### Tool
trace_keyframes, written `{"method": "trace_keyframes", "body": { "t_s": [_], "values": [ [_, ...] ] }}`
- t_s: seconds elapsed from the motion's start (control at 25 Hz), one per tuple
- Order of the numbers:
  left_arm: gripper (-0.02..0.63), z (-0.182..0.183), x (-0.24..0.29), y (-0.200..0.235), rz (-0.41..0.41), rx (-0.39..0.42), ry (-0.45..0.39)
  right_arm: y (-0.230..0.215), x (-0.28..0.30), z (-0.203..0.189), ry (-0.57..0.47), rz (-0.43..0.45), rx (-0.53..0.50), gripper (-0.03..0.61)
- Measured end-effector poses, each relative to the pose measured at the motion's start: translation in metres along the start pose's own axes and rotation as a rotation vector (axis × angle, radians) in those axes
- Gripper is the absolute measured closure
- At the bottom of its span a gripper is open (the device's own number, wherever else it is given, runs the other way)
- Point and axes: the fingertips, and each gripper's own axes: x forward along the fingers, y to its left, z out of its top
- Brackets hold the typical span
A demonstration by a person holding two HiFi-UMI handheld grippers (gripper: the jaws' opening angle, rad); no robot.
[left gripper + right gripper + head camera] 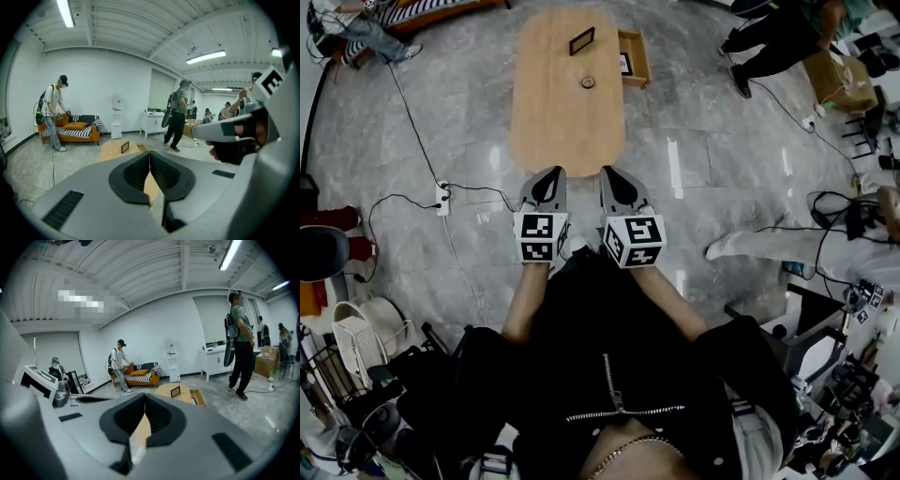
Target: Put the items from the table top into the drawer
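A long light-wood table (567, 122) stands ahead of me on the grey floor. On its far end a small black frame (581, 41) stands upright, and a small round dark object (588, 82) lies nearer the middle. A wooden drawer (635, 56) is pulled out of the table's far right side, with a flat printed item inside. My left gripper (550, 172) and right gripper (611, 172) hover side by side just short of the table's near end, both shut and empty. The left gripper view shows its pads (161, 171) touching; the right gripper view shows the frame (175, 391) and the drawer (197, 397) far off.
Cables and a white power strip (442, 197) lie on the floor left of the table. A person in dark trousers (769, 42) stands beyond the drawer side; another (55, 112) stands by an orange striped sofa (70, 129). Clutter and chairs line both edges of the room.
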Motion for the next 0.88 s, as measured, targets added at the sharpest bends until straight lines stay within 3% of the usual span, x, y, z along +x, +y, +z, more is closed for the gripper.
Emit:
{"method": "trace_keyframes", "body": {
  "t_s": [0.52,0.88],
  "values": [
    [0.6,0.001,0.031,0.017,-0.013,-0.01,0.038,-0.012,0.034,-0.001,0.035,-0.008,0.028,0.566],
    [0.6,0.027,0.075,0.033,0.008,-0.005,0.057,-0.041,0.077,0.031,0.029,0.011,0.027,0.566]
  ]
}}
